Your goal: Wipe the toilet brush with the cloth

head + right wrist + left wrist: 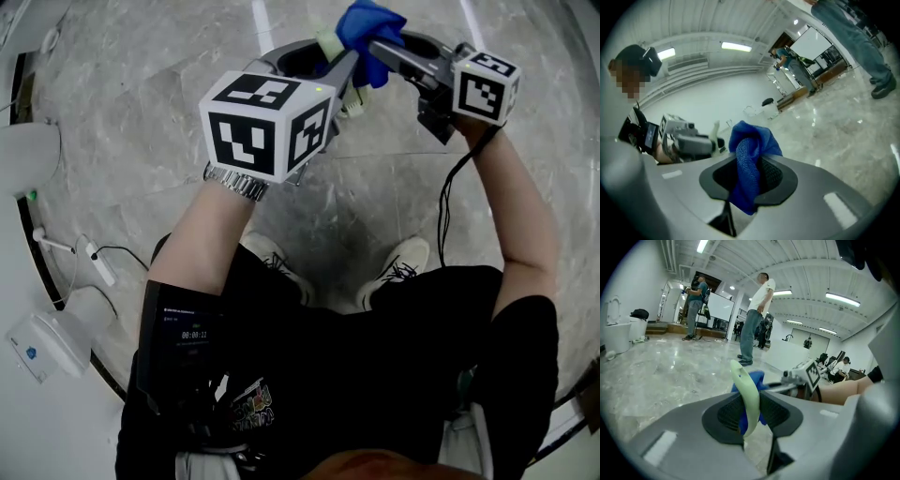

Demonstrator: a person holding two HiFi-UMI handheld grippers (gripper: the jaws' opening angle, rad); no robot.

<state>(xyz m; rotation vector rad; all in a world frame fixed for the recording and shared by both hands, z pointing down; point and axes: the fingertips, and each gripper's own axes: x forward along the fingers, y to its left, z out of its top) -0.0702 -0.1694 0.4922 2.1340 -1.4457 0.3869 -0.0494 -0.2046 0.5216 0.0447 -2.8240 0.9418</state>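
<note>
Viewed steeply from above: two hand-held grippers raised side by side over a grey marble floor [394,187], with a pair of pale shoes [398,267] below them. In the left gripper [751,411], jaws closed on the toilet brush [745,394], a pale green curved part of it clamped upright between the dark pads and bending over at its top. In the right gripper [749,178], jaws squeezed on the blue cloth [747,159], bunched fabric pinched between the pads and spilling out above and below them. Cloth and brush together at the meeting point of the two grippers, the cloth right against the green part just past the left pads, both held well above the floor. Farther off in the left gripper view, two standing people [757,319] and a white toilet [616,333] at the left edge.
</note>
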